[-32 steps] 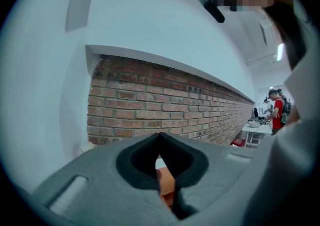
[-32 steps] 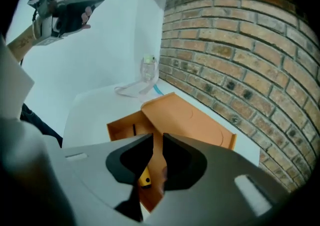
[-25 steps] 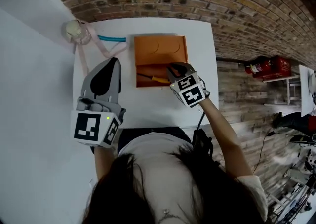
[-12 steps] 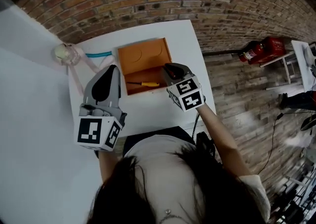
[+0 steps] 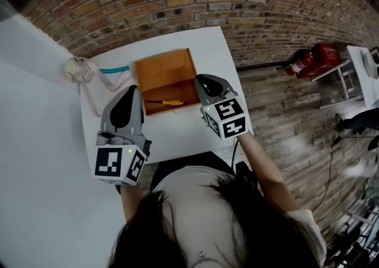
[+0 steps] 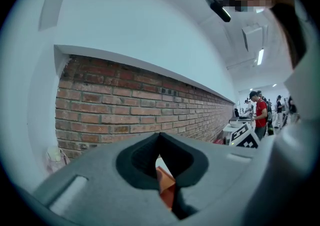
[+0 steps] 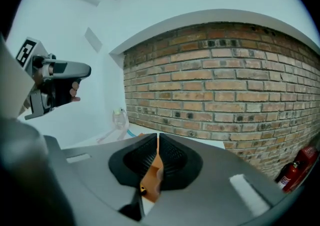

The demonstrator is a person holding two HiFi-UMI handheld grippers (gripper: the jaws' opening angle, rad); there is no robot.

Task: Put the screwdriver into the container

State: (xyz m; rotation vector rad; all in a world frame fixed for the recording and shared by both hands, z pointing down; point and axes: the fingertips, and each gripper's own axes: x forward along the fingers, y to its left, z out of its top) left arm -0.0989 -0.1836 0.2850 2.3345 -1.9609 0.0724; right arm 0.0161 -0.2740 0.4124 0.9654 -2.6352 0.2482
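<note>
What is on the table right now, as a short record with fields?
screwdriver: lying inside the container
container: orange, open, on the white table
left gripper: fingers together, empty, left of the container
right gripper: fingers together, empty, near the container's right edge
task: screwdriver already in

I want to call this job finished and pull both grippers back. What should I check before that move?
1. Screwdriver inside the orange container: ok, it lies on the floor by the near wall.
2. Right gripper empty: ok, jaws together, nothing between them.
3. Left gripper empty: ok, jaws together.
4. Right gripper clear of the container's rim: cannot tell, as it overlaps the right rim in the head view.
5. Container fully on the table: ok.
</note>
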